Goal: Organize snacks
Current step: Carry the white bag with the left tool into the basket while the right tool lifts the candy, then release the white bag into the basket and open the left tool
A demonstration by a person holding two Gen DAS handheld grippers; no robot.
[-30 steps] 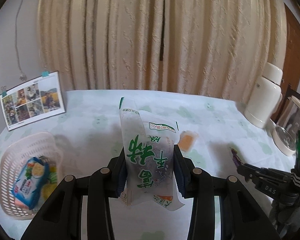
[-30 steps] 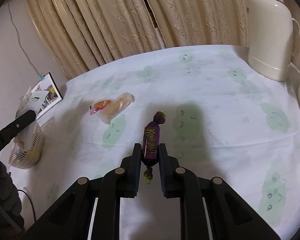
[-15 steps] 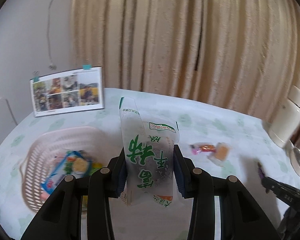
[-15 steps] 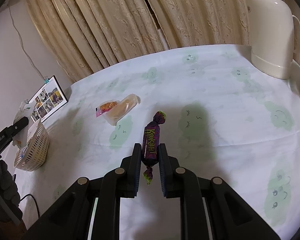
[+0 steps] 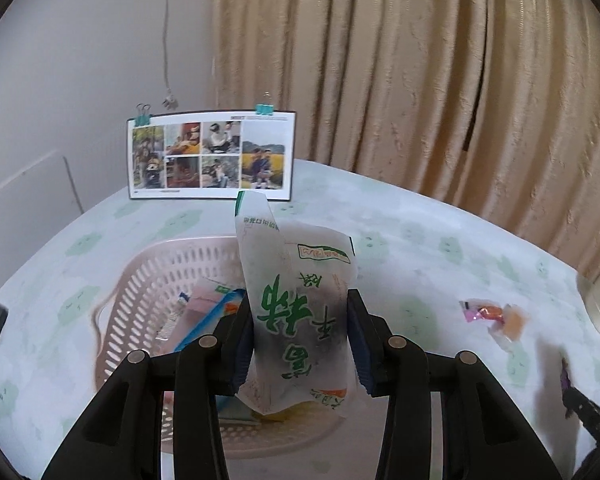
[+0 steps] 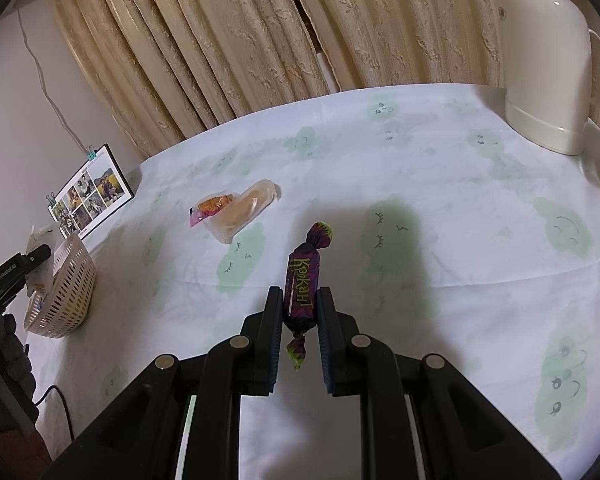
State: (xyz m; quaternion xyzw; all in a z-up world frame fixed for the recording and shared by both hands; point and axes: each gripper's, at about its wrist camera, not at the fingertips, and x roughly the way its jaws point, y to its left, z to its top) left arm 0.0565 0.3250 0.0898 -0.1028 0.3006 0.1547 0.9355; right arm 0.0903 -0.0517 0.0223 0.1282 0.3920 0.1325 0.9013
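My left gripper (image 5: 300, 334) is shut on a white snack packet with green characters (image 5: 300, 308), held upright right above the pink slotted basket (image 5: 140, 280). Inside the basket lie a blue-and-pink pack (image 5: 208, 312) and other wrappers, partly hidden by the packet. My right gripper (image 6: 299, 316) is shut on a purple wrapped candy (image 6: 302, 276), raised over the tablecloth. Two small wrapped snacks (image 6: 236, 210) lie on the cloth ahead and to its left, also seen as snacks (image 5: 496, 318) right of the basket. The basket (image 6: 66, 286) shows at the far left of the right wrist view.
A clipped photo card (image 5: 210, 156) stands behind the basket. A cream kettle (image 6: 548, 76) sits at the table's far right corner. Curtains (image 5: 420, 80) hang behind the table. A dark stand with a cable (image 6: 4, 320) is at the left edge.
My left gripper has swung left with the packet until the basket lies directly beneath it. My right gripper has barely shifted, still holding the candy.
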